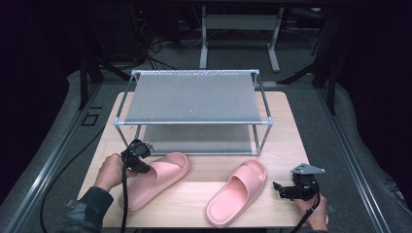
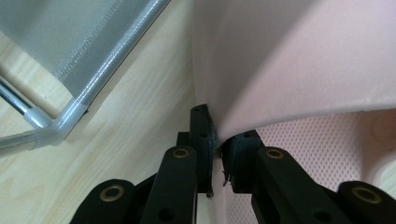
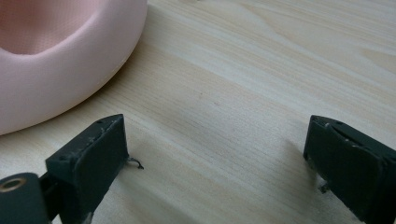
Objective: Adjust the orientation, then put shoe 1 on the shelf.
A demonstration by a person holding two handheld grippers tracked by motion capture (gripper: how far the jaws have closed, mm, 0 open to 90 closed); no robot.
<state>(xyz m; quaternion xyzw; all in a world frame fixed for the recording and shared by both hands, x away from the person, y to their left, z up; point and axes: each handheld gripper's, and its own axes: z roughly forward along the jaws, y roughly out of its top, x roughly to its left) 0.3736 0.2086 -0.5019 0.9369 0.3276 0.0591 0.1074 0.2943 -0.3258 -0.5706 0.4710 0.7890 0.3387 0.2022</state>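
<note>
Two pink slide sandals lie on the wooden table (image 1: pixel 194 199) in front of a metal shoe rack. My left gripper (image 1: pixel 137 160) is shut on the strap edge of the left sandal (image 1: pixel 163 177); in the left gripper view the pink strap (image 2: pixel 289 65) is pinched between the black jaws (image 2: pixel 217 154). The right sandal (image 1: pixel 238 191) lies flat at the centre right. My right gripper (image 1: pixel 284 190) rests low by the table's front right, open, with nothing between its fingers; the right gripper view shows the sandal's heel (image 3: pixel 70 60) just beyond its left fingertip (image 3: pixel 93 158).
A two-tier shoe rack (image 1: pixel 194 97) with grey fabric shelves and a metal frame stands at the back of the table; its corner (image 2: pixel 51 126) is close to my left gripper. Bare wood lies between the sandals and along the front edge.
</note>
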